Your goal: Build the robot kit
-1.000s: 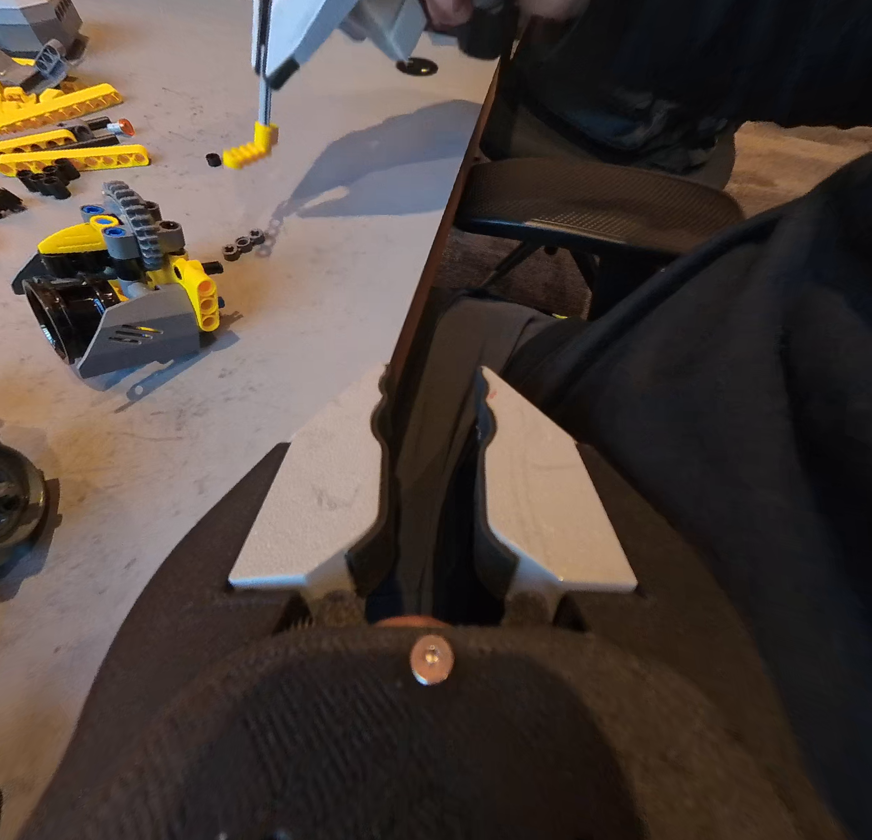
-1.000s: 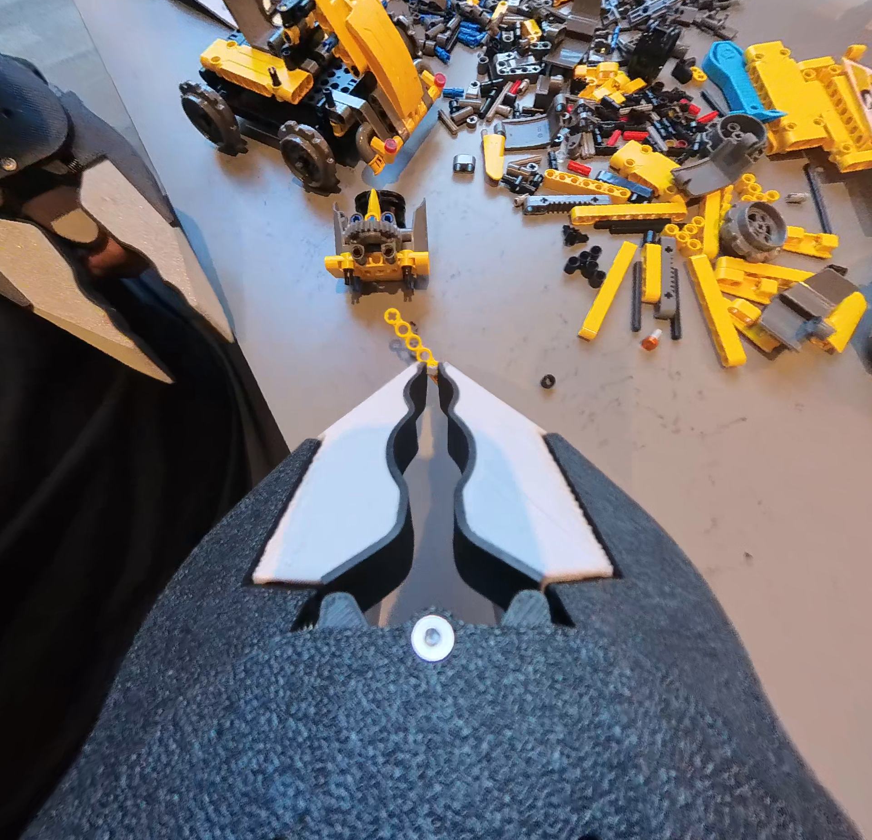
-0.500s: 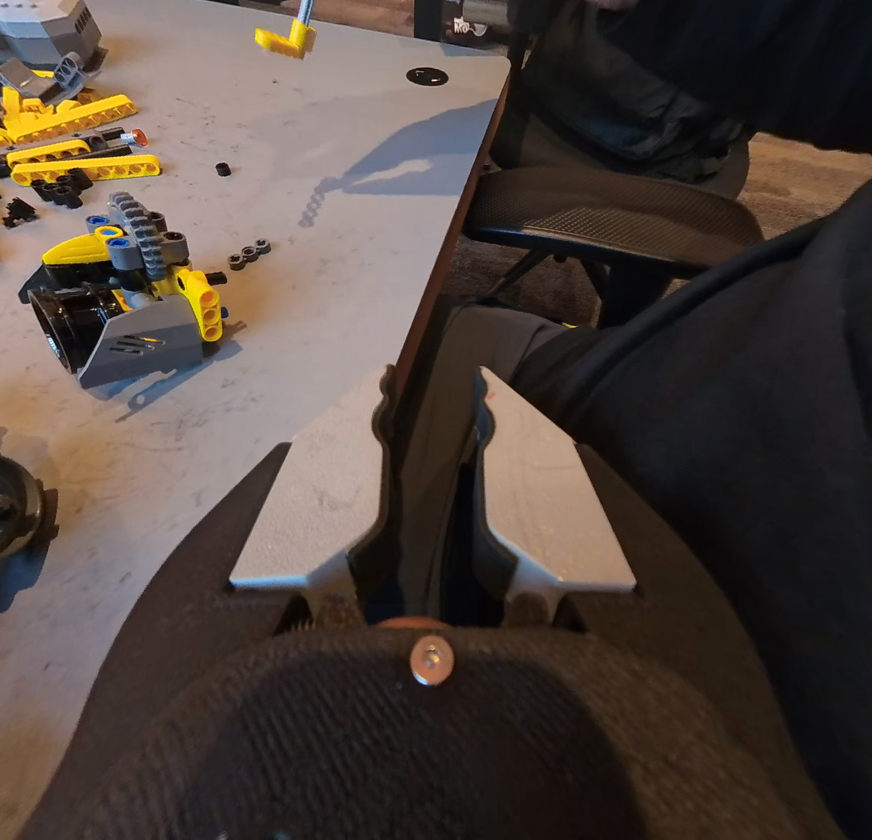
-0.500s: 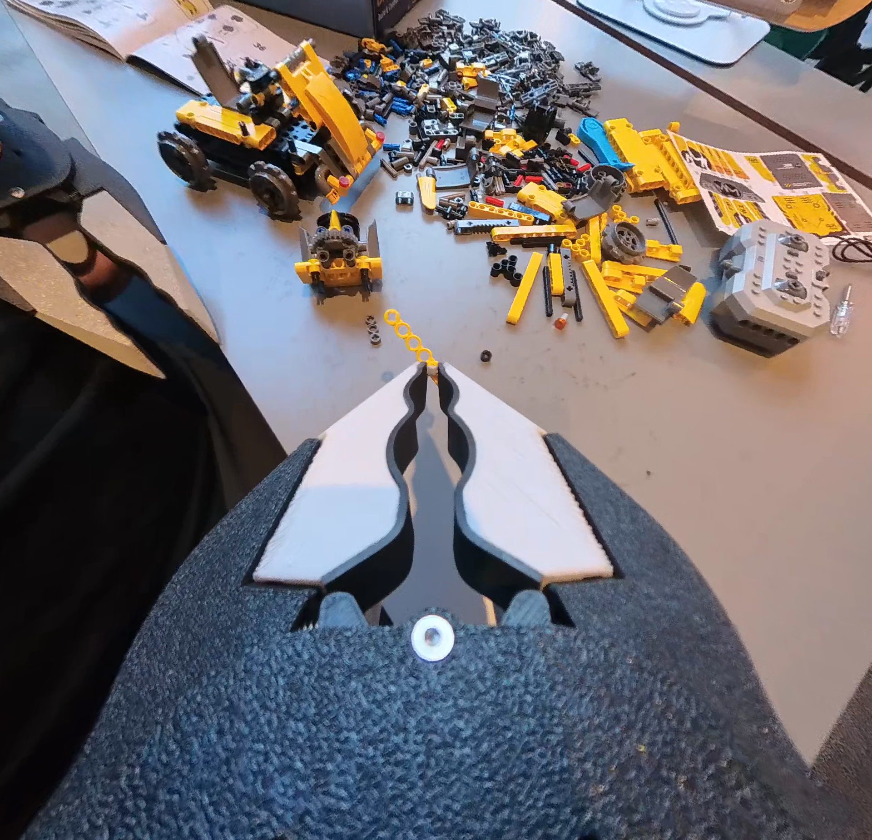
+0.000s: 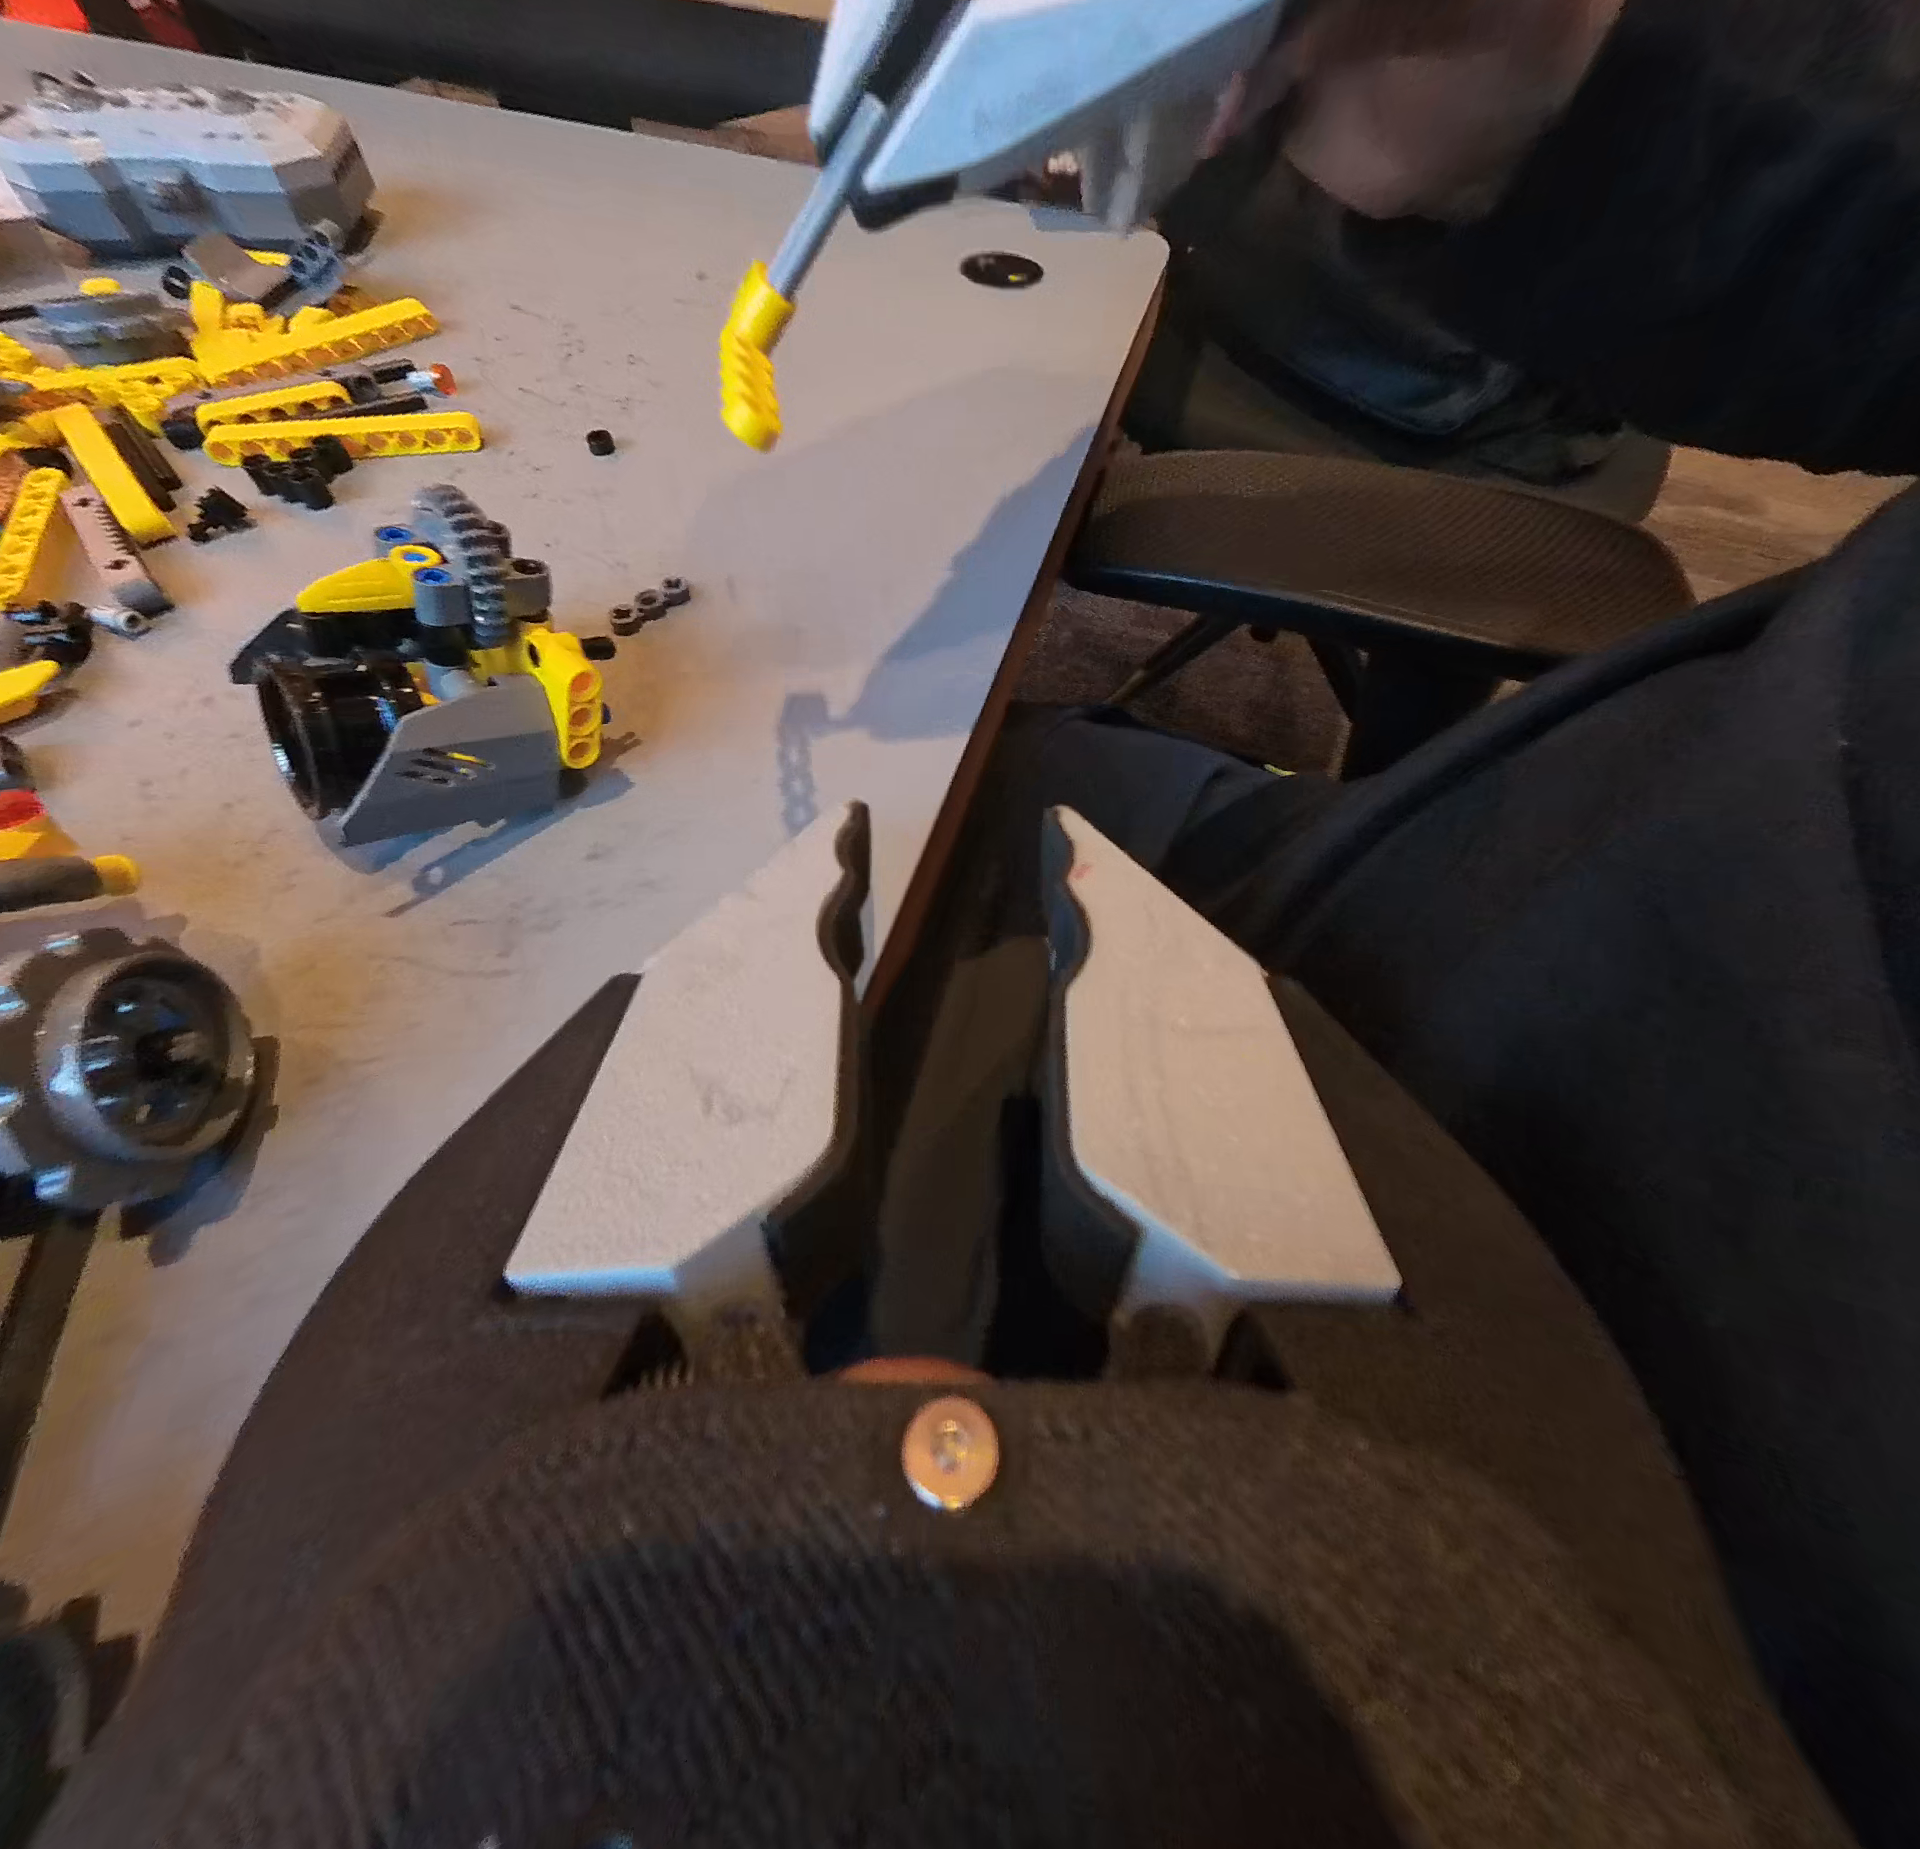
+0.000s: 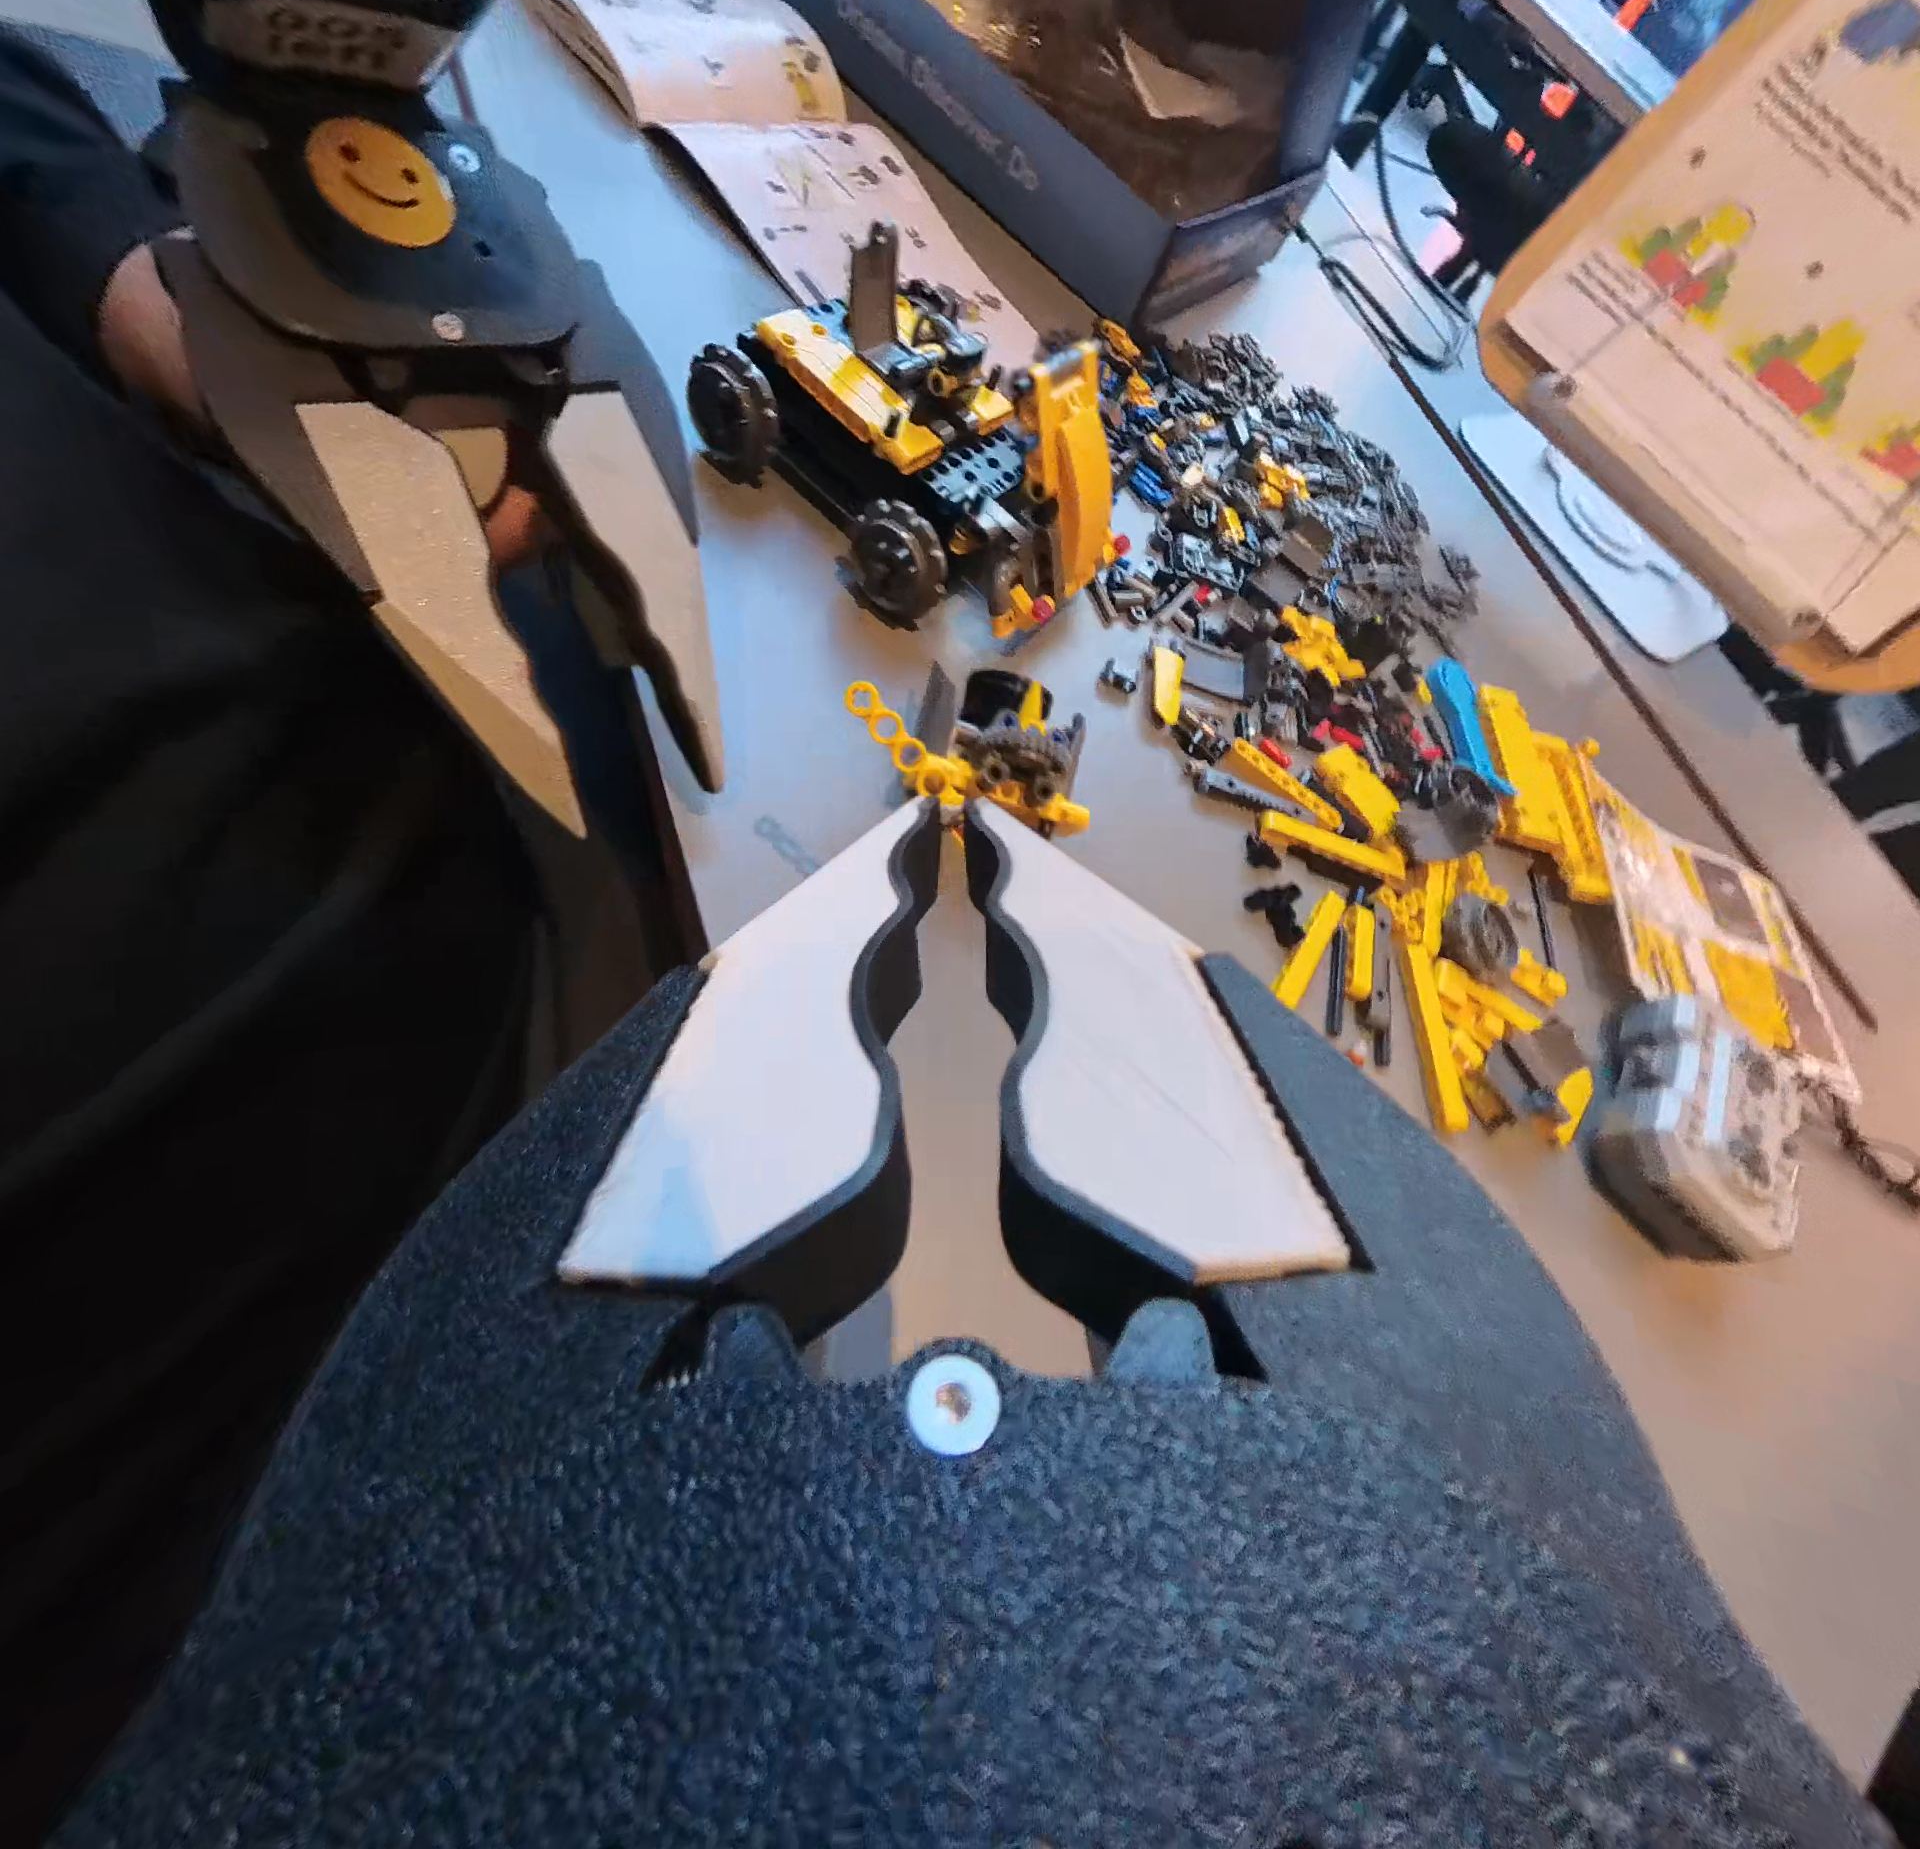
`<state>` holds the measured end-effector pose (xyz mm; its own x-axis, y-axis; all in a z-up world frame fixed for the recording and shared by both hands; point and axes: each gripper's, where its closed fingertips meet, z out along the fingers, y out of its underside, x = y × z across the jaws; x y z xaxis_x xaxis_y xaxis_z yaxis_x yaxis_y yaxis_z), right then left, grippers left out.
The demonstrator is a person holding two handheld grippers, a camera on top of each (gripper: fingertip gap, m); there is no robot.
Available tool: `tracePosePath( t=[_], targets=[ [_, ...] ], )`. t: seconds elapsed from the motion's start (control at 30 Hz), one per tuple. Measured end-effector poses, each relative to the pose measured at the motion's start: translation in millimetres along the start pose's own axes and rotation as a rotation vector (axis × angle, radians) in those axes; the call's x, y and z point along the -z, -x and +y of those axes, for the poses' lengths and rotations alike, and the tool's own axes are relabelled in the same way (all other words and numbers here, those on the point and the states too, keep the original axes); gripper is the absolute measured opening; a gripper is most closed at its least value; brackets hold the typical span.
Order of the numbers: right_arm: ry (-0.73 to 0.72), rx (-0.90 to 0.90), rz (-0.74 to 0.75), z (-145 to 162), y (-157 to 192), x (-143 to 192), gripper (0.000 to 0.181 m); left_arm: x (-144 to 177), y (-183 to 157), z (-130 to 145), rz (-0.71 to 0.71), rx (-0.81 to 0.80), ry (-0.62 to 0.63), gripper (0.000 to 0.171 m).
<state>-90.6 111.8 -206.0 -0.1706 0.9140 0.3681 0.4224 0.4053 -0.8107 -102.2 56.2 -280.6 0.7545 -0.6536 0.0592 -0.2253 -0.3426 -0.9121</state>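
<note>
My right gripper is shut on a yellow bent beam with holes and holds it in the air above the grey table. In the left wrist view this gripper comes in from the top with the beam hanging from its tips. Just beyond the beam lies a small black, yellow and grey sub-assembly with a gear, also in the left wrist view. My left gripper is open and empty over the table's near edge; the right wrist view shows it at the left.
A part-built yellow and black vehicle stands behind the sub-assembly. A pile of loose yellow and dark parts spreads to the right, with a grey battery box. A wheel, an open booklet, a dark box and a chair are around. There is about 10 cm between the tips of the two grippers.
My right gripper lifted the yellow beam off the table, then swung toward the left gripper, with the beam now turned. The left gripper has hardly moved.
</note>
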Motion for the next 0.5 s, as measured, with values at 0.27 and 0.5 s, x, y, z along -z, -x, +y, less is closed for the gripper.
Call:
tracePosePath(
  t=[0.27, 0.5],
  targets=[
    [-0.005, 0.175, 0.04, -22, 23, -19, 0.004, 18, 26, -13, -0.069, 0.131, -0.062, 0.031],
    [-0.027, 0.221, 0.04, -28, 37, -29, 0.004, 31, 38, -23, -0.105, 0.175, -0.078, 0.034]
  ],
)
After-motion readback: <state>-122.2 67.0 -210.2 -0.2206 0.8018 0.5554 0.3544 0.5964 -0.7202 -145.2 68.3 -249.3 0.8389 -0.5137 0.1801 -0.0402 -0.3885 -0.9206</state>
